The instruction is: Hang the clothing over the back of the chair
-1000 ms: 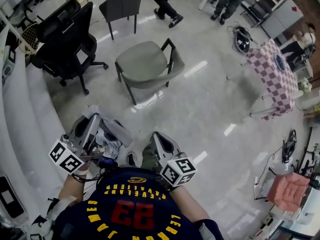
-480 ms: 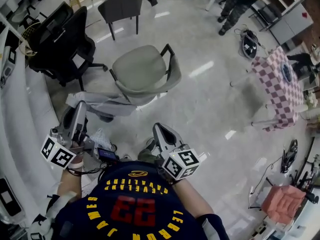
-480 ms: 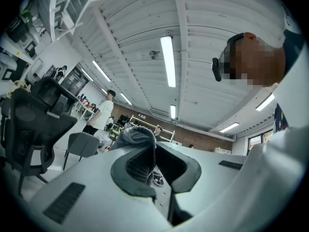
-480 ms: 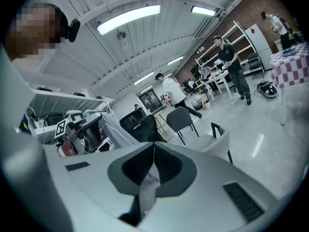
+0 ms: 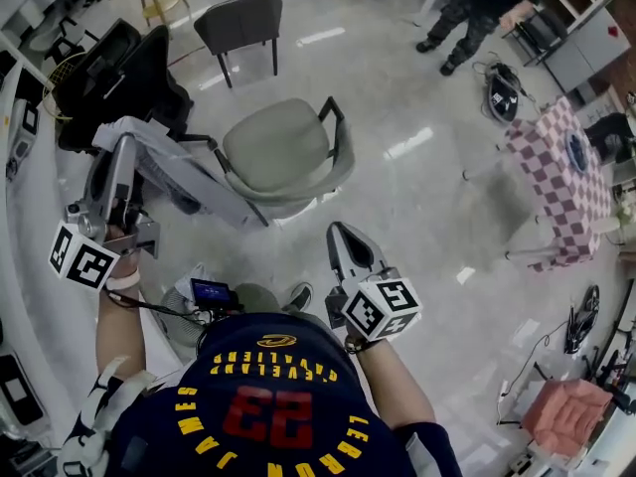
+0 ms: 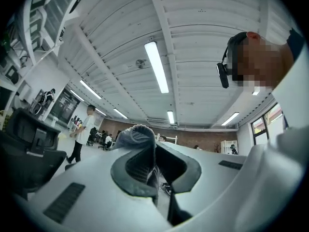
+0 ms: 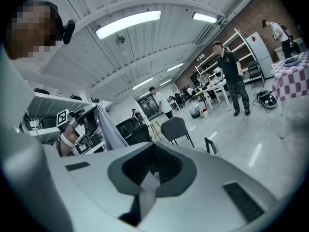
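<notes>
Clamping a grey garment (image 5: pixel 187 173) beside the armchair (image 5: pixel 280 149) is the left gripper (image 5: pixel 123 139); the right gripper (image 5: pixel 341 233) has its jaws together.

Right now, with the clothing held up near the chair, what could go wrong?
Only the left tongs pinch the clothing, at one end, so it could slip free. Its trailing end hangs low beside the grey chair and may snag on its frame or drag on the floor.
</notes>
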The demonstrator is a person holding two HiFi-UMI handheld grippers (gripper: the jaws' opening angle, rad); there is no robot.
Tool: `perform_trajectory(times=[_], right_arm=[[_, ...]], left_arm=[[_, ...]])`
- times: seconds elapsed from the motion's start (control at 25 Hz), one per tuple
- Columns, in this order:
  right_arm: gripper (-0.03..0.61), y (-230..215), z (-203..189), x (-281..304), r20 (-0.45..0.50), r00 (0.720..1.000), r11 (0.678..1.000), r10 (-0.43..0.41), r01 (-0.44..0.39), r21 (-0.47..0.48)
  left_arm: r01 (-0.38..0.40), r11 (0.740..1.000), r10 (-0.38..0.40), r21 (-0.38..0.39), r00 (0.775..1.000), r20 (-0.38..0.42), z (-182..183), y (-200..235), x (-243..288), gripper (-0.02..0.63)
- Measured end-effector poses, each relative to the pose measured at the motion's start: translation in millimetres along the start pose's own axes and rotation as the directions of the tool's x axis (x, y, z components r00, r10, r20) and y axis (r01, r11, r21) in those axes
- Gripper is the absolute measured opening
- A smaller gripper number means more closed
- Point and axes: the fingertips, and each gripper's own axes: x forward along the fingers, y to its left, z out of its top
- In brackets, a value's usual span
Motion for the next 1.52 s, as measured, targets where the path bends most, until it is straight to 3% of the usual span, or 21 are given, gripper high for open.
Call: perform_trajectory(times=[0.36, 0.56, 0.8, 1.0, 1.16, 1.36, 1.52], right_arm=[[0.009, -15.2, 39.5, 12.1, 0.091, 0.989, 0.993, -0.115, 0.114, 0.014], [0.009, -33.5, 56.2, 9.5, 0.154, 0.960, 0.972, -0.235, 0.230, 0.049], [0.009, -60.6, 54.7, 14.1, 0.179, 0.922, 0.939, -0.343, 0.329, 0.104], [0.009, -77.0, 42.7, 4.8, 0.184, 0.884, 0.901, -0.429, 0.405, 0.156], [0.009, -82.0, 22.2, -6.3, 0.184, 0.852, 0.867, -0.490, 0.453, 0.209], [0.009, -81.2, 3.1, -14.8, 0.181, 0.809, 0.816, -0.559, 0.500, 0.289], [0.009, -82.7, -15.8, -16.6, 0.174, 0.800, 0.801, -0.573, 0.503, 0.326]], left_arm=[[0.080, 0.992, -0.086, 0.098, 0.995, 0.052, 71.6, 44.6, 80.1, 0.020], [0.188, 0.980, -0.192, 0.069, 0.980, 0.050, 66.8, 52.2, 138.6, 0.020], [0.242, 0.970, -0.241, 0.032, 0.970, -0.039, 3.6, 77.5, 202.0, 0.020], [0.268, 0.963, -0.269, -0.031, 0.946, -0.178, -74.7, 94.7, 239.2, 0.020], [0.301, 0.951, -0.307, -0.066, 0.906, -0.291, -134.9, 93.1, 248.3, 0.020], [0.358, 0.931, -0.355, -0.069, 0.846, -0.397, -183.1, 83.1, 264.9, 0.020], [0.402, 0.913, -0.390, -0.075, 0.801, -0.453, -216.3, 65.1, 261.9, 0.020]])
